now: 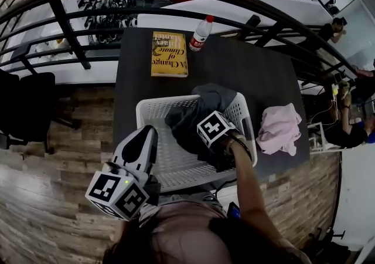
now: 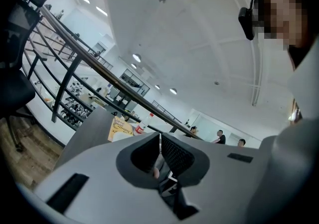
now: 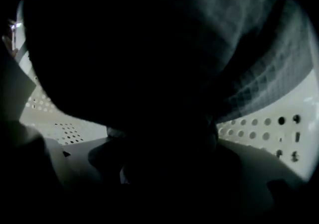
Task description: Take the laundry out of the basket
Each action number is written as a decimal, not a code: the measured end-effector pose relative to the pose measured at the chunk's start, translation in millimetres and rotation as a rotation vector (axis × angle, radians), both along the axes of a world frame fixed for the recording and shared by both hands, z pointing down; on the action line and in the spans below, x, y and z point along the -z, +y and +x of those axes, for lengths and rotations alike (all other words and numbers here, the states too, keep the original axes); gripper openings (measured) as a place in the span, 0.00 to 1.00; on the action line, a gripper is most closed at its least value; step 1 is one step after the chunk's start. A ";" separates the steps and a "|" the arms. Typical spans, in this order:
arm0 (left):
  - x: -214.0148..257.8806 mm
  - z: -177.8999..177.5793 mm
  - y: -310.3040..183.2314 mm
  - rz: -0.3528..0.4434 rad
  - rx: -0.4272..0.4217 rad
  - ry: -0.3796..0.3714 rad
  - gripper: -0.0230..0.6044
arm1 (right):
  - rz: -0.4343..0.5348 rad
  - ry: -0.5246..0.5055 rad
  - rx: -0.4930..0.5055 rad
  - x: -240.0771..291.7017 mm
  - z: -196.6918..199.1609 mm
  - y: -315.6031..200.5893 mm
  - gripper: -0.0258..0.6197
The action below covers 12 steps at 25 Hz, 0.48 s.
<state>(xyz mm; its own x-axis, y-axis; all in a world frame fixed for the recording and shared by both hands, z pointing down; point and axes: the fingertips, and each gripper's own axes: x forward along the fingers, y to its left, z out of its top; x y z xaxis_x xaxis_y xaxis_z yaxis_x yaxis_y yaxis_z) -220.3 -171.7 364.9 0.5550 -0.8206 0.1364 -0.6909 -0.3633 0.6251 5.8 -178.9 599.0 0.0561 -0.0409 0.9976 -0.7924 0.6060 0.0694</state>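
Note:
A white perforated laundry basket [image 1: 153, 104] stands on the dark table [image 1: 252, 69]. A dark grey garment [image 1: 206, 100] lies bunched in its right half and reaches up over the far rim. My right gripper [image 1: 205, 139] is down inside the basket, buried in that garment. In the right gripper view the dark garment [image 3: 149, 44] fills nearly everything and bunches down into the right gripper [image 3: 162, 143], with the basket wall [image 3: 269, 128] behind. My left gripper [image 1: 146, 135] hovers over the basket's front left corner. Seen in its own view, the left gripper [image 2: 159, 138] is shut with nothing in it.
A pink garment [image 1: 280, 129] lies on the table just right of the basket. A yellow book [image 1: 169, 53] and a plastic bottle [image 1: 200, 33] sit at the table's far edge. A dark curved railing [image 1: 70, 34] runs behind the table. People sit at the far right.

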 end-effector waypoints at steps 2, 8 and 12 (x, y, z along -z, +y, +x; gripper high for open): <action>0.2 0.3 0.5 0.002 -0.003 -0.001 0.03 | -0.041 0.016 -0.001 -15.2 0.6 4.9 0.65; -0.6 1.6 -0.1 0.003 -0.003 -0.011 0.03 | -0.100 0.027 0.029 -36.6 -0.7 4.3 0.65; -1.1 2.9 -0.3 0.006 -0.003 -0.021 0.03 | -0.126 0.044 0.069 -42.0 0.3 6.8 0.65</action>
<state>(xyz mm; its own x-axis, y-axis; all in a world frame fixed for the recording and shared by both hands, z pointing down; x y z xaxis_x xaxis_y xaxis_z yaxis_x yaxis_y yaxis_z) -217.4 -171.9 366.0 0.5544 -0.8198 0.1434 -0.7026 -0.3687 0.6086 6.2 -172.0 641.0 0.1008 0.0795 0.9917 -0.7466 0.6649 0.0226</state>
